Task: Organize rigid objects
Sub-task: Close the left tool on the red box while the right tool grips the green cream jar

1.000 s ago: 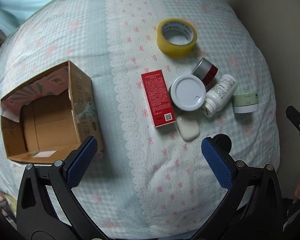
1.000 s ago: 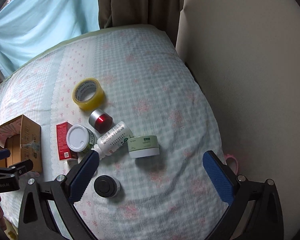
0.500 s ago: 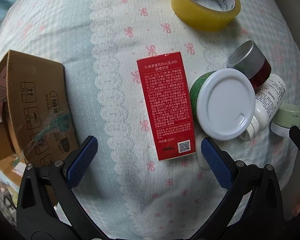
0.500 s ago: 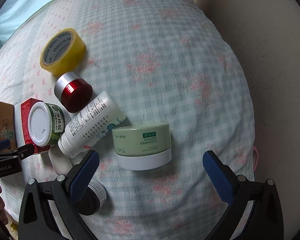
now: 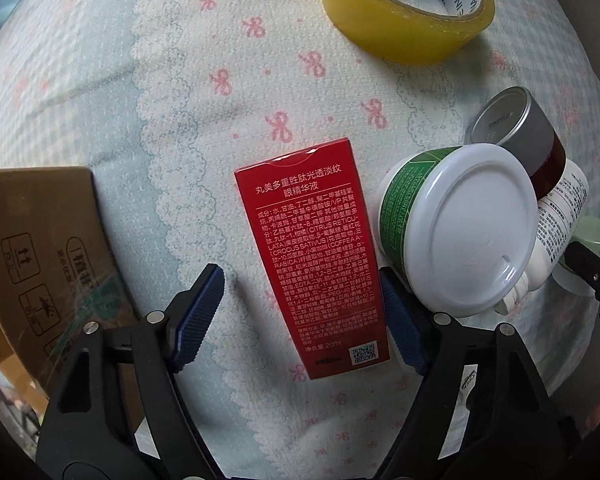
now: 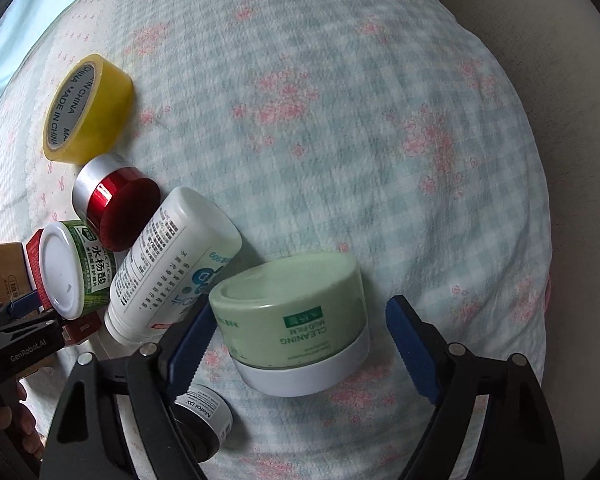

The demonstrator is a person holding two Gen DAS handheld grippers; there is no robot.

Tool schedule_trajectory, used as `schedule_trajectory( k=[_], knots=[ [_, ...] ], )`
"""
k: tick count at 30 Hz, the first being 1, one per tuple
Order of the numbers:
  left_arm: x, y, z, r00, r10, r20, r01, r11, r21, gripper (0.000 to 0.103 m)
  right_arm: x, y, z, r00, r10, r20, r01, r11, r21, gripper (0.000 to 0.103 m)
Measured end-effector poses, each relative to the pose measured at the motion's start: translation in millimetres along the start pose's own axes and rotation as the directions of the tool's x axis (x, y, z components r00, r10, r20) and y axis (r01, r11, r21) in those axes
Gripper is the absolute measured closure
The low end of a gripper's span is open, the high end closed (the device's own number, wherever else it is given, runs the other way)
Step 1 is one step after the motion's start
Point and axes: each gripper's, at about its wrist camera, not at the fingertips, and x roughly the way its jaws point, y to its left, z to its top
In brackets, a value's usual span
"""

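Observation:
My left gripper (image 5: 300, 312) is open, its blue pads on either side of the lower end of a flat red box (image 5: 316, 256) lying on the bedspread; the right pad sits next to the box edge, the left pad stands apart. My right gripper (image 6: 300, 344) is open around a pale green jar (image 6: 296, 320) with a white base, which lies tilted between the pads. The open cardboard box (image 5: 32, 256) is at the left of the left wrist view.
A white-lidded green jar (image 5: 456, 232), a red and silver jar (image 6: 108, 204), a white bottle (image 6: 172, 260) and a yellow tape roll (image 5: 404, 12) lie close together. A small black-capped jar (image 6: 204, 416) sits under my right gripper's left finger. A beige wall borders the bed on the right.
Both grippers have moved down and forward. The left one now straddles the red box with narrower jaws; the right one now has the pale green jar between its pads.

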Motion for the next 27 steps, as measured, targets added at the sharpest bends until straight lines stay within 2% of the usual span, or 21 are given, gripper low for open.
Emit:
schedule_trajectory(
  k=[4, 6, 8, 17, 27],
  knots=[
    [-4, -11, 8, 1.0, -0.007, 0.003, 0.007, 1.0, 0.024, 0.038, 2, 0, -2, 1.0, 0.012, -0.008, -0.012, 1.0, 0.022, 0.024],
    [-4, -19, 16, 0.999, -0.045, 0.0, 0.045, 0.999, 0.016, 0.051, 6, -1, 0, 0.999, 0.031, -0.013, -0.031, 0.999, 0.016, 0.031],
    [-2, -21, 16, 0.997, -0.071, -0.002, 0.071, 0.997, 0.009, 0.058, 11, 0, 8, 1.0, 0.019, -0.016, -0.019, 1.0, 0.0, 0.032],
    [-15, -24, 11, 0.997, -0.077, 0.028, 0.077, 0.997, 0.001, 0.061, 9, 10, 6, 1.0, 0.007, -0.006, -0.007, 1.0, -0.013, 0.032],
    [-59, -4, -5, 0.99, -0.097, 0.099, 0.101, 0.995, -0.029, 0.062, -13, 0, -12, 0.999, 0.037, 0.024, -0.037, 0.999, 0.006, 0.032]
  ],
)
